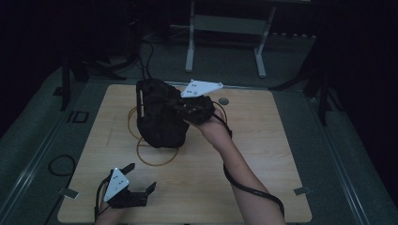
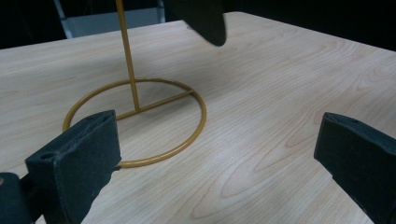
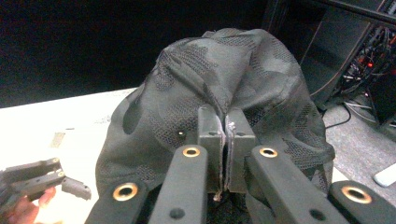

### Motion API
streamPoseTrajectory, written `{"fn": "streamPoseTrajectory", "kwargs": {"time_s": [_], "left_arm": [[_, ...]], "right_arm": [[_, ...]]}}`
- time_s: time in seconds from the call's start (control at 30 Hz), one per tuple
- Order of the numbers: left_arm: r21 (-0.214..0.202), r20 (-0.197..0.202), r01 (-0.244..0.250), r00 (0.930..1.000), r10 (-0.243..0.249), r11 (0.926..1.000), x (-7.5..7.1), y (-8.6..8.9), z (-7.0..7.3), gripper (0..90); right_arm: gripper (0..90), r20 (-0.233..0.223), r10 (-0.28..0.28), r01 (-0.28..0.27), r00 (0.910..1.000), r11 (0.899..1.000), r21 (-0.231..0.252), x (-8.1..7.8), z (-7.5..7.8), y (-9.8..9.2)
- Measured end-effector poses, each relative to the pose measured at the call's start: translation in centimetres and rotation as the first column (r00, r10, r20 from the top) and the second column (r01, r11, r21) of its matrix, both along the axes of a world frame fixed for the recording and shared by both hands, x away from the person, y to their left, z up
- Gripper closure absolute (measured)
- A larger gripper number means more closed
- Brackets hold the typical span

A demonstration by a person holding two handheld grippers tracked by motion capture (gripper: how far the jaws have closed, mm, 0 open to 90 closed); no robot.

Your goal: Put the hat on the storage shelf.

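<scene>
One wooden table carries everything here: one black mesh bag, one yellow wire stand and two hand-held grippers. The bag, the biggest item, hangs draped over the stand toward the table's far-left part, its dark fabric hiding the upright rod in the high view; what lies inside the bag cannot be made out. The stand has a single ring base lying flat on the wood, with one crossbar and one thin rod rising from it. The right gripper reaches in from a forearm stretched diagonally across the table, and its jaws are clenched tight on a fold of the bag's fabric, the two pads pressed together with cloth pinched between them. The left gripper rests low at the near-left edge, pointed toward the stand, jaws spread wide with nothing between them, well apart from the ring base.
</scene>
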State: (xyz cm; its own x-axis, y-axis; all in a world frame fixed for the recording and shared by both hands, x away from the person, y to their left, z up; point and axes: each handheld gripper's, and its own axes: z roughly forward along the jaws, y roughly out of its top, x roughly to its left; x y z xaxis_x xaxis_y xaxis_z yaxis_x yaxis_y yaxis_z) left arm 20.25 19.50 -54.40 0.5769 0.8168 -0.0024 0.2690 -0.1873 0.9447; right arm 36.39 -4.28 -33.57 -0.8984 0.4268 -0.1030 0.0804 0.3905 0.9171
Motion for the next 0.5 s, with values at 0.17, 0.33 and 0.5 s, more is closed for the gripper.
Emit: {"fn": "streamPoseTrajectory", "kwargs": {"time_s": [0.17,0.33,0.5], "left_arm": [[0.002,0.001,-0.002,1.0,0.002,1.0,0.0,0.0,-0.1,0.8],[-0.006,-0.003,0.003,1.0,-0.003,1.0,0.1,0.0,-0.1,0.8],[-0.002,0.0,0.003,1.0,-0.003,1.0,0.0,0.0,-0.1,0.8]], "right_arm": [[86.8,-0.018,0.002,-0.002,0.9998,1.0,-0.004,0.4,-0.3,0.9],[85.4,-0.032,-0.001,0.001,0.9995,1.0,-0.018,1.0,-0.7,2.3],[81.0,-0.033,-0.006,0.006,0.9994,1.0,-0.009,1.1,-1.4,3.0]]}}
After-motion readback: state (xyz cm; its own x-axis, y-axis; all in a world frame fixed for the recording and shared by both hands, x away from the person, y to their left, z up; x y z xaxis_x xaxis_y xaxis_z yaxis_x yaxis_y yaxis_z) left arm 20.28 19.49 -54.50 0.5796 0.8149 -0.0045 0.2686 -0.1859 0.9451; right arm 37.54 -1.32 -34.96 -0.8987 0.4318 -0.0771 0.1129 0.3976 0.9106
